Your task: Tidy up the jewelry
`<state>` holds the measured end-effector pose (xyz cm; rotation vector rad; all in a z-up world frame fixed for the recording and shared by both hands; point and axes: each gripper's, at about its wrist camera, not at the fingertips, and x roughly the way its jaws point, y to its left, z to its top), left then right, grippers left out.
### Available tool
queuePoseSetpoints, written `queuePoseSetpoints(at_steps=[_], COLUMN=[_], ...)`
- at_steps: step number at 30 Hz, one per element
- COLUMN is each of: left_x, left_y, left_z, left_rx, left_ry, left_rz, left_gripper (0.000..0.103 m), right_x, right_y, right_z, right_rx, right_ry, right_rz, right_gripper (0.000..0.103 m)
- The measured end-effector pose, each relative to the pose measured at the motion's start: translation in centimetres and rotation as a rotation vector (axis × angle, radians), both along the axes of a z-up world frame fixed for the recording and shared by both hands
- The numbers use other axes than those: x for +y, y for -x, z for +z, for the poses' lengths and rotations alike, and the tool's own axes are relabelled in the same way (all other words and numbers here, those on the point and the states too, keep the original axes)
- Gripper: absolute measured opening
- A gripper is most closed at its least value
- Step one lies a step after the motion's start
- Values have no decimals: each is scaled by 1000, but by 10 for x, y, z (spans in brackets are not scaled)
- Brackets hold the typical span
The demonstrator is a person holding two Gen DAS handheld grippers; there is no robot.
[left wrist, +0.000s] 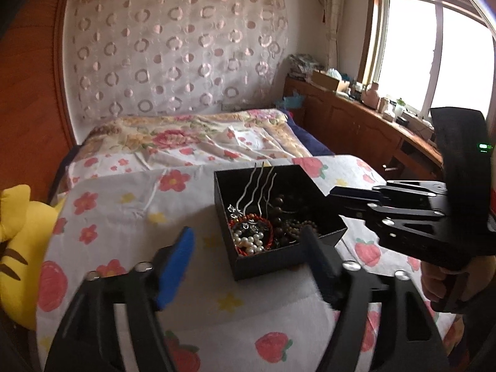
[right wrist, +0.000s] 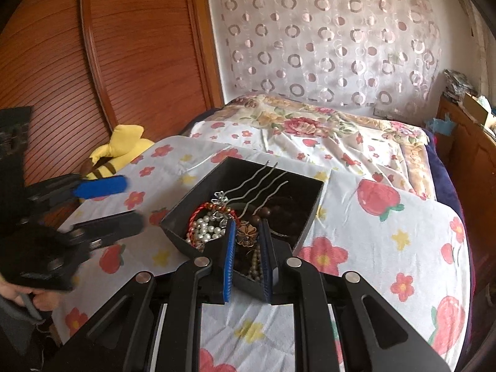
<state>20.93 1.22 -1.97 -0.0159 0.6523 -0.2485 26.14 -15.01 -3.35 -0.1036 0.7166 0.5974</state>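
A black open box (left wrist: 325, 214) (right wrist: 307, 217) sits on a floral cloth and holds a silver hair fork (left wrist: 257, 186) (right wrist: 263, 183), a pearl bracelet (left wrist: 248, 243) (right wrist: 203, 226), a red bead bracelet (left wrist: 268, 220), dark wooden beads (left wrist: 279, 201) (right wrist: 279, 207) and a bronze flower piece (right wrist: 247, 232). My left gripper (left wrist: 248, 254) is open, just in front of the box; it also shows in the right wrist view (right wrist: 114, 198). My right gripper (right wrist: 247, 241) is partly open, its blue pads either side of the flower piece over the box's near corner. It reaches in from the right (left wrist: 338, 198).
The floral cloth (right wrist: 387, 248) covers a board in front of a bed (left wrist: 186, 142). A yellow plush toy (left wrist: 18, 248) (right wrist: 121, 148) lies at the left. A wooden wardrobe (right wrist: 108, 46) stands left, a cluttered wooden counter (left wrist: 372, 114) under the window right.
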Motion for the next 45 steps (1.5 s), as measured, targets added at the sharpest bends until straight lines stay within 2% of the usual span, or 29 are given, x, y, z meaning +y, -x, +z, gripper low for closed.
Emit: queuePoseSetpoints(at_steps=[4,6,7,14,16,18,22,24,26,29,34,45], left_x=[2,3,3,6,5,3,-2,-4,-4,-1,0,-4], left_y=[13,20,22,39,48,57,73,81,87,97,112,141], left_z=[5,5,6,5,6,8,15,19,23,30,37,36], left_rx=[-26,-44,-47,-51,-65,-82,-129,-141,-151,-160,-179,-182], left_ry=[-19,-30,-32,-20,-30,-41,-63,-73,-67,-41,-39,-60], left_rz=[25,37,40,56,68,80,92,111,126,140,172,185], left_gripper=[84,90,90,91,91,93,96,96,96,96,96,96], right_x=[0,0,-1,-5,-10,-16,-28,-35,-44,-54,-64,-66], right_y=[-3,-2,-2,2,13,26,56,72,90,112,141,175], right_z=[-1,0,1,9,13,17,25,30,36,43,52,40], right_rx=[2,-2,-4,-23,-44,-72,-116,-146,-180,-218,-256,-281], right_ry=[-3,-12,-18,-27,-32,-34,-47,-61,-77,-81,-92,-66], right_rz=[-8,-5,-8,-42,-67,-97,-158,-199,-237,-281,-332,-401], right_gripper=[19,37,38,39,42,62,77,92,97,101,101,101])
